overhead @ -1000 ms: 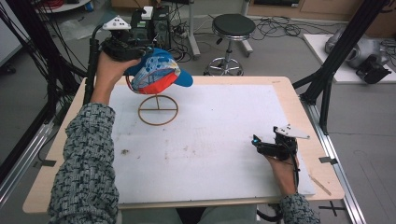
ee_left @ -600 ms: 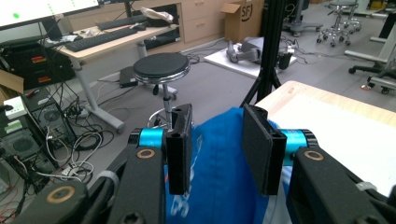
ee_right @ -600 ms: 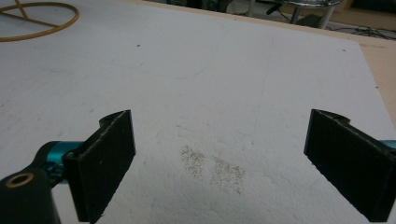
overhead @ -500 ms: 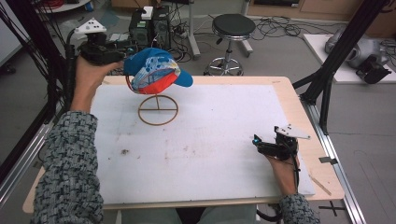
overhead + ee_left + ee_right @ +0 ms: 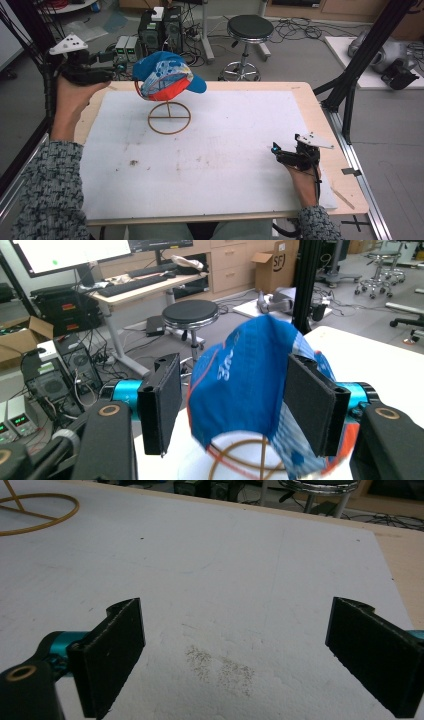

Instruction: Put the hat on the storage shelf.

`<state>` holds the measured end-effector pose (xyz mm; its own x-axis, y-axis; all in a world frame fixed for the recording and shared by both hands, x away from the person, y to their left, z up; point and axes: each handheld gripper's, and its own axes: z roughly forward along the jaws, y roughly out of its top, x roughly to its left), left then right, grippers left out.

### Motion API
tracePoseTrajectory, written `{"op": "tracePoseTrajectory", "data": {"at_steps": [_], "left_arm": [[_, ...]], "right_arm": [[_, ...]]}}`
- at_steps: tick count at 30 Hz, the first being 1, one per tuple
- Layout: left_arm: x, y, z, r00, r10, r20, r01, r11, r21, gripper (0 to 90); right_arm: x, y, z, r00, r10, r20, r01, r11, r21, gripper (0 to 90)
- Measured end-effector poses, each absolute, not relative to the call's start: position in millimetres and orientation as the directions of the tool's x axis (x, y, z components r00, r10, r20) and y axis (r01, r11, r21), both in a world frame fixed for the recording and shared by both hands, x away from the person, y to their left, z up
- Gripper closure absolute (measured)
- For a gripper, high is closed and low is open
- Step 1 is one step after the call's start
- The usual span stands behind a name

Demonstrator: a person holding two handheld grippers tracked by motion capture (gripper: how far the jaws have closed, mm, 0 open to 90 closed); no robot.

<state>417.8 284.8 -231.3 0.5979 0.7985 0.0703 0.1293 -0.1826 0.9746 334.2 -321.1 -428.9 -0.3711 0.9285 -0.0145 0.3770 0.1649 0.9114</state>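
Clearly the cap (image 5: 167,80) sits on top of the wire stand (image 5: 169,112) at the far left of the table (image 5: 320,107). It looks light and soft, so its cloth will fold easily; the stiffer brim seems the best place to hold. The left gripper (image 5: 230,405) is spread wide beside the cap without touching it, and the right gripper (image 5: 235,655) rests spread wide, well apart

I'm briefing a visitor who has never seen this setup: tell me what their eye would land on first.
The blue, white and orange cap perched on a wire stand at the far left of the white mat stands out first. The left gripper hangs just left of it, jaws open. The right gripper rests open near the mat's near right edge.
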Motion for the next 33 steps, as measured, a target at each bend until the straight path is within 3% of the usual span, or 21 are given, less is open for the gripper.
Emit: {"op": "tracePoseTrajectory", "data": {"at_steps": [20,33], "left_arm": [[355.9,294.2,-275.5,0.576,0.815,0.067,0.084,-0.140,0.987,20.4],[332.1,293.6,-306.2,0.551,0.833,0.049,0.099,-0.124,0.987,16.7]], "right_arm": [[334.9,-317.3,-428.9,-0.378,0.926,-0.012,0.378,0.166,0.911,7.8],[337.5,-310.1,-428.5,-0.394,0.919,-0.012,0.371,0.171,0.913,7.9]]}}
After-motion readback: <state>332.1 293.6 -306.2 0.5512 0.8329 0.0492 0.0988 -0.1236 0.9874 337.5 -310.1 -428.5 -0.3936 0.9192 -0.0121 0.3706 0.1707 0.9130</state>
